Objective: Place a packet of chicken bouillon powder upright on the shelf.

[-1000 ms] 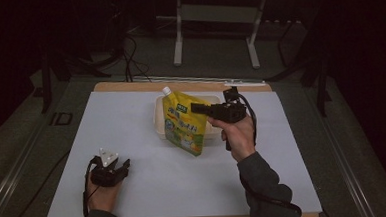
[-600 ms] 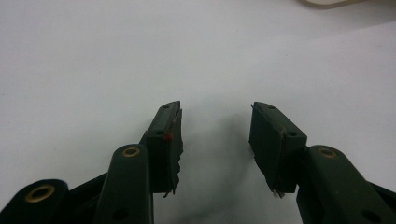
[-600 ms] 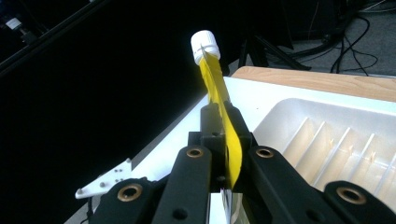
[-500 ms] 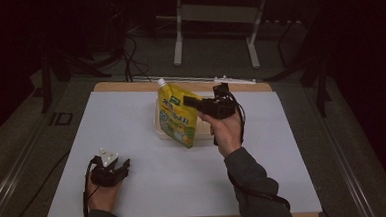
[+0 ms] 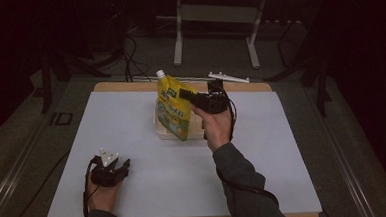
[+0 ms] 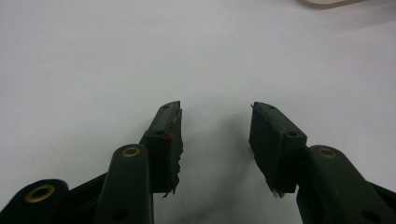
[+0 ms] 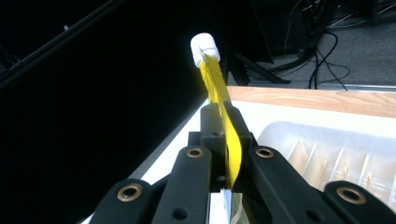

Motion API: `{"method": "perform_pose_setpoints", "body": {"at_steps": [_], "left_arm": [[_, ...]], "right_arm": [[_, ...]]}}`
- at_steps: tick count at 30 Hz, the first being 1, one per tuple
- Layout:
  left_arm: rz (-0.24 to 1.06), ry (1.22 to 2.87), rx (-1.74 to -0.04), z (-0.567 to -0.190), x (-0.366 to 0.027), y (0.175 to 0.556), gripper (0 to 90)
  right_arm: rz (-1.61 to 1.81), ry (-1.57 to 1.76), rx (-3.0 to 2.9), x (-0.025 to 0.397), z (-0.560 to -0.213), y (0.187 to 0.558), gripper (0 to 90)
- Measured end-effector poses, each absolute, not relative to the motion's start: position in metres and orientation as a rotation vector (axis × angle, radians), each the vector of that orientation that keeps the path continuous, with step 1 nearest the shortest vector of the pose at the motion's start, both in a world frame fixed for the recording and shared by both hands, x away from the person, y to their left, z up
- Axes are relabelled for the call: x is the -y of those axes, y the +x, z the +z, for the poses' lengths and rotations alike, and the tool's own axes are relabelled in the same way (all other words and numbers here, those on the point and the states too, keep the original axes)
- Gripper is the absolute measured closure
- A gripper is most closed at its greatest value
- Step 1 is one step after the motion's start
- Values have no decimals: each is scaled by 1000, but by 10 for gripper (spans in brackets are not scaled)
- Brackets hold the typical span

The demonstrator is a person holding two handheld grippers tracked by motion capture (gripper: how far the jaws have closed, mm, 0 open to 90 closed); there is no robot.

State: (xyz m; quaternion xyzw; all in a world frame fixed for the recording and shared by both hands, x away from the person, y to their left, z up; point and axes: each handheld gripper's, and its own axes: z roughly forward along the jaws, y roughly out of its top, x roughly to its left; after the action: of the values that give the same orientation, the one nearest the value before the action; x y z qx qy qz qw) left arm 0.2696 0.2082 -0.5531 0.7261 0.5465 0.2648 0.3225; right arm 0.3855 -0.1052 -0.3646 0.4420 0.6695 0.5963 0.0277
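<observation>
The right gripper (image 7: 224, 154) is clamped on the upper edge of a yellow pouch (image 7: 219, 93). In the right gripper view the pouch shows edge-on, a thin yellow sheet pinched between the two black jaws and rising from them toward 12 o'clock, where its white cap (image 7: 204, 45) stands a little to the 11 o'clock side. At 3 o'clock of the jaws lies a white ribbed tray (image 7: 327, 149), with the wooden table edge (image 7: 327, 100) beyond it.

In the high view the right gripper (image 5: 190, 97) grips the pouch (image 5: 174, 114) from its 3 o'clock side, high up near the top seam. The pouch hangs upright (tilted slightly, cap (image 5: 160, 73) at 12 o'clock), its lower end down at the tray (image 5: 163, 133), which peeks out at 6 to 7 o'clock of it; whether the bottom touches the tray I cannot tell. The right hand (image 5: 217, 127) is held at 5 o'clock of the gripper, forearm running on toward 5 o'clock.

The left gripper (image 6: 215, 135) stands apart, holding nothing, with bare white mat (image 6: 140, 56) between and beyond its jaws. In the high view the left gripper (image 5: 119, 167) rests on the mat (image 5: 283, 149) at roughly 7 o'clock of the pouch, well apart from it, near the front edge.
</observation>
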Motion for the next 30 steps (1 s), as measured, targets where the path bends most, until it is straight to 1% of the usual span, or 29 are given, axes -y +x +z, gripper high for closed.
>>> {"method": "perform_pose_setpoints", "body": {"at_steps": [17,30], "left_arm": [[693,1896,-1437,-553,-208,270,542],[691,1893,-1435,-553,-209,269,542]], "right_arm": [[1923,1468,-1865,92,-372,393,900],[1958,1476,-1791,81,-379,396,900]]}}
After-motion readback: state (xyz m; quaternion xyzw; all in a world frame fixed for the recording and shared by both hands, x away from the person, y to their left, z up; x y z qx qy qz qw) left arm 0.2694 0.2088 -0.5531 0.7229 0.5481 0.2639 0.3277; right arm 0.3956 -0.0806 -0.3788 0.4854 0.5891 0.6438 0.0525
